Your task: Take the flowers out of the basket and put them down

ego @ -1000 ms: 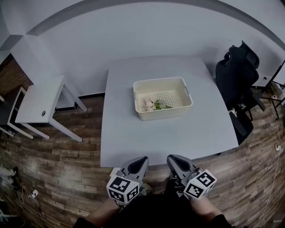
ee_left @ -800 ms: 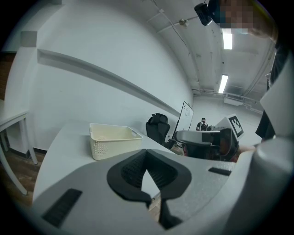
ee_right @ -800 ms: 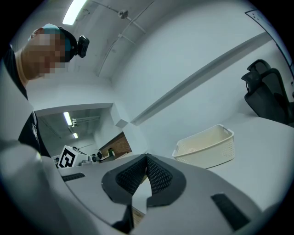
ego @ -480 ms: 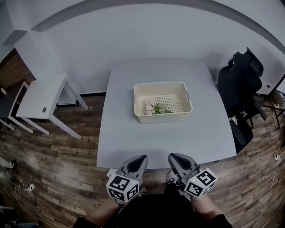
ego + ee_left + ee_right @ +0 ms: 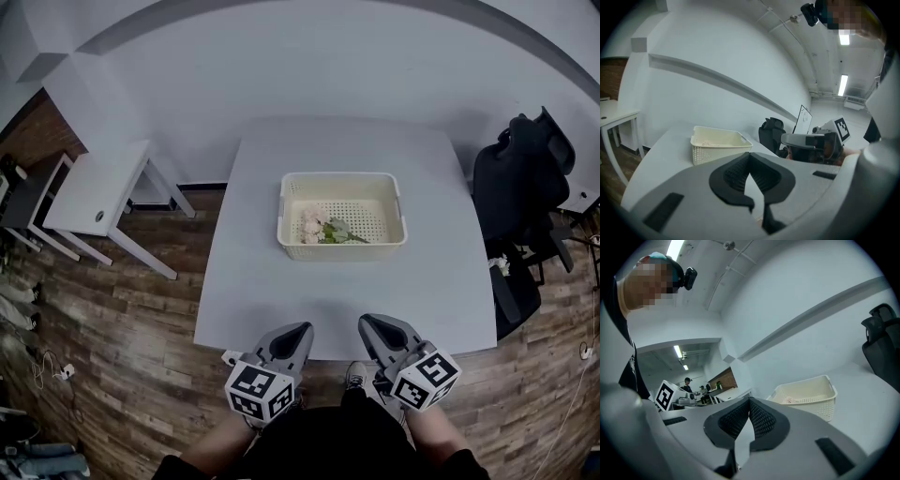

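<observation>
A cream perforated basket [image 5: 342, 249] stands in the middle of the pale grey table [image 5: 272, 300]. Pink flowers with green leaves [image 5: 319, 227] lie inside it, at its near left. Both grippers hover side by side at the table's near edge, well short of the basket. My left gripper [image 5: 301, 329] is shut and empty, and so is my right gripper [image 5: 365, 322]. In the left gripper view the jaws [image 5: 750, 155] meet below the basket [image 5: 717, 145]. The right gripper view shows its shut jaws [image 5: 750, 401] with the basket [image 5: 808, 399] ahead to the right, a pink bloom [image 5: 789, 400] just showing.
A small white side table [image 5: 98, 199] stands to the left on the wooden floor. A black office chair [image 5: 520, 178] stands close to the table's right side. A white wall runs behind the table.
Both grippers have come forward to the table's near edge. The view has swung a little, so the table and basket now sit squarer and slightly nearer. Both stay shut.
</observation>
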Demonstrator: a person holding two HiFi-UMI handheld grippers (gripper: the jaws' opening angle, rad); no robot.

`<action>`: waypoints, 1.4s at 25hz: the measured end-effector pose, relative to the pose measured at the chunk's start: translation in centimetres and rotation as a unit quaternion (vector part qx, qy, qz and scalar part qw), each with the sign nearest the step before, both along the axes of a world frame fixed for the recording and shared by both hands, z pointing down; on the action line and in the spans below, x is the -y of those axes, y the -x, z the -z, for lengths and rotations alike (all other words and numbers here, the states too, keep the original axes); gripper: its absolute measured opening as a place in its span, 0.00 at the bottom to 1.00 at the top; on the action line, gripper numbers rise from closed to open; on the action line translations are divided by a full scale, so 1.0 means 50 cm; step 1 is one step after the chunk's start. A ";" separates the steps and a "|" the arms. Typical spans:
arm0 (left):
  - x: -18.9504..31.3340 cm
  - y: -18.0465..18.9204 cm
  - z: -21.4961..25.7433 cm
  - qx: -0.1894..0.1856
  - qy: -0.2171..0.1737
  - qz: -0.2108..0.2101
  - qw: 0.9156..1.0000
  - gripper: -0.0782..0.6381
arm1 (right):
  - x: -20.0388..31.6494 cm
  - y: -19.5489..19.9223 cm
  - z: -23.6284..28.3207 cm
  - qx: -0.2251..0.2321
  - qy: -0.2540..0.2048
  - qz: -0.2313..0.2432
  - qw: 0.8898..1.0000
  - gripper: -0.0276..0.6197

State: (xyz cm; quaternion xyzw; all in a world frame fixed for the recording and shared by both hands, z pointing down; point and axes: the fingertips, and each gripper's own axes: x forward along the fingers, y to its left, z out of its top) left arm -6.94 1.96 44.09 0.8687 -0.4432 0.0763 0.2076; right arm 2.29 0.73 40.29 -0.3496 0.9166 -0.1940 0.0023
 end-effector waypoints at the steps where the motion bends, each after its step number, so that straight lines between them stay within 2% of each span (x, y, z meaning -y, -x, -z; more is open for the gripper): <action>1: 0.004 -0.009 -0.003 0.002 0.002 0.003 1.000 0.12 | 0.007 -0.009 -0.002 0.001 0.000 0.003 1.000 0.08; 20: 0.107 -0.173 -0.031 0.023 0.020 0.077 0.997 0.12 | 0.128 -0.154 -0.037 0.010 0.016 0.094 0.995 0.08; 30: 0.127 -0.190 -0.035 0.038 0.026 0.109 0.993 0.12 | 0.169 -0.173 -0.048 0.011 0.019 0.122 0.992 0.08; 35: 0.154 -0.189 -0.039 0.036 0.029 0.105 0.993 0.12 | 0.194 -0.170 -0.046 0.005 0.020 0.117 0.993 0.08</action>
